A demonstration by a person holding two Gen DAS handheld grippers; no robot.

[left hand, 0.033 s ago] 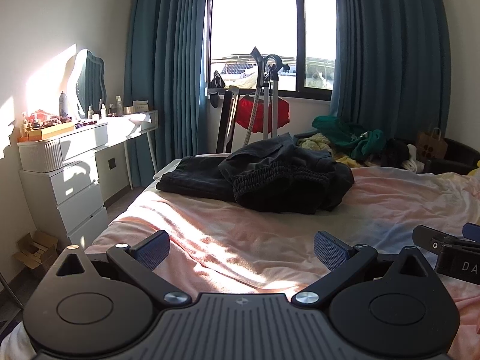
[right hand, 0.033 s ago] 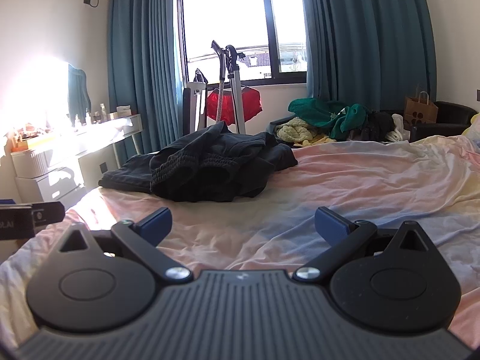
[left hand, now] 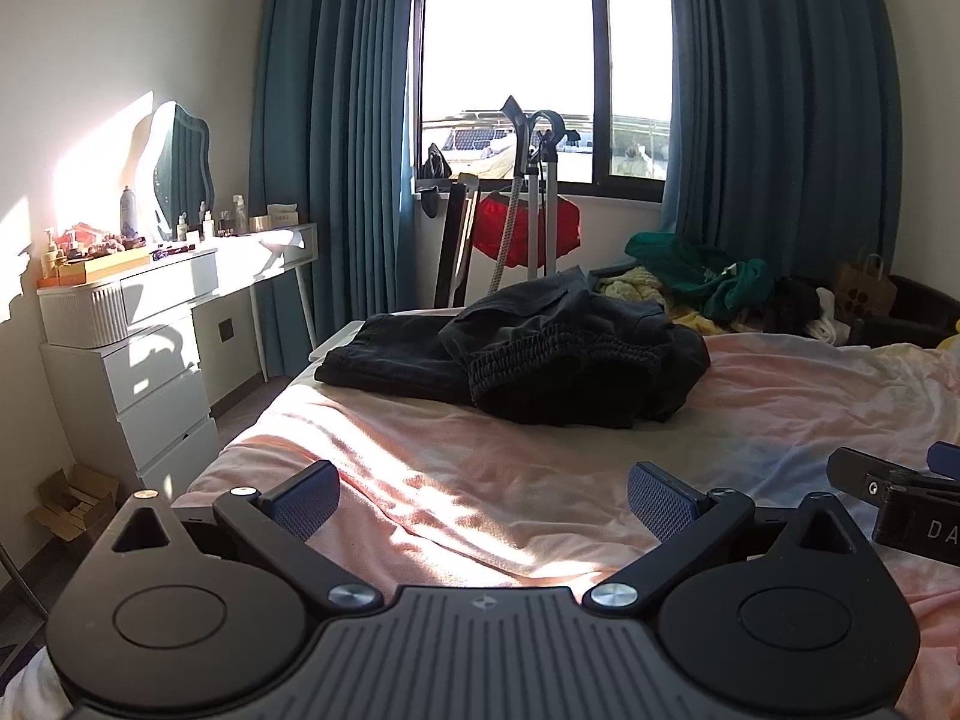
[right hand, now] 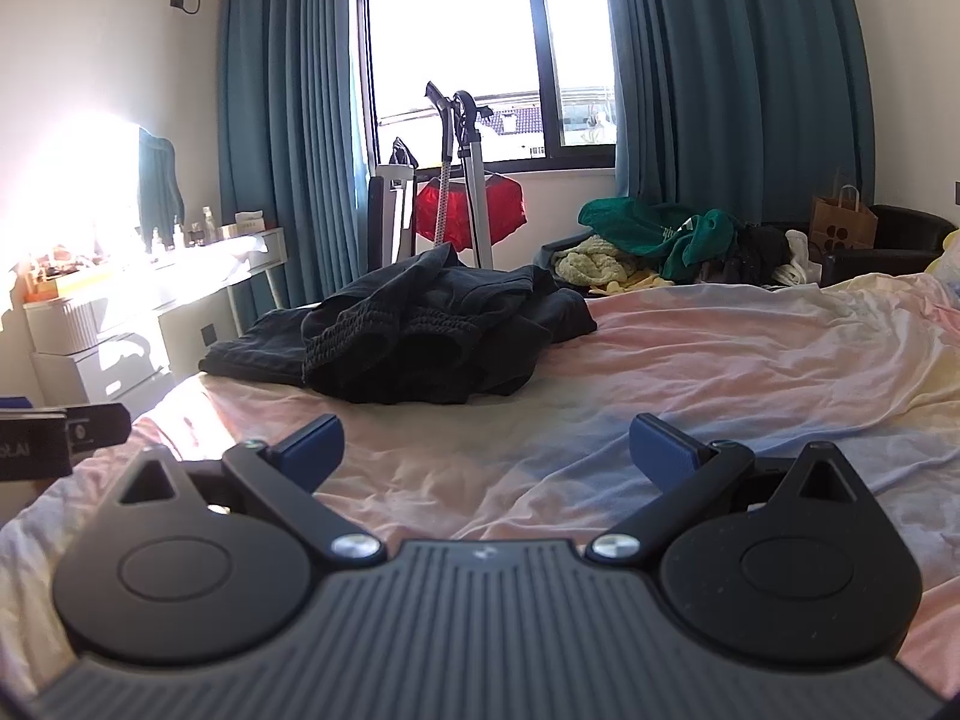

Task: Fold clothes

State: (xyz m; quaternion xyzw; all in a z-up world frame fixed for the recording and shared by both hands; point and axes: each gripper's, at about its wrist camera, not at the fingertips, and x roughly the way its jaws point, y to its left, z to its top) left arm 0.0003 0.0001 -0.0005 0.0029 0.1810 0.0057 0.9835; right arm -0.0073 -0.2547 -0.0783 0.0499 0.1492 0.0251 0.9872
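Note:
A crumpled heap of black clothes [left hand: 570, 354] lies on the pink bed sheet [left hand: 480, 468] toward the far left of the bed; it also shows in the right wrist view [right hand: 420, 336]. A flatter black garment [left hand: 390, 354] lies at the heap's left side. My left gripper [left hand: 480, 498] is open and empty, low over the near part of the bed, well short of the clothes. My right gripper [right hand: 486, 450] is open and empty beside it; its finger shows at the right edge of the left wrist view [left hand: 888, 486].
A white dresser [left hand: 132, 360] with bottles and a mirror stands left of the bed. A garment steamer [left hand: 528, 198] and a red item stand by the window. A pile of green and yellow clothes [left hand: 696, 276] and a paper bag [left hand: 864, 288] lie beyond the bed.

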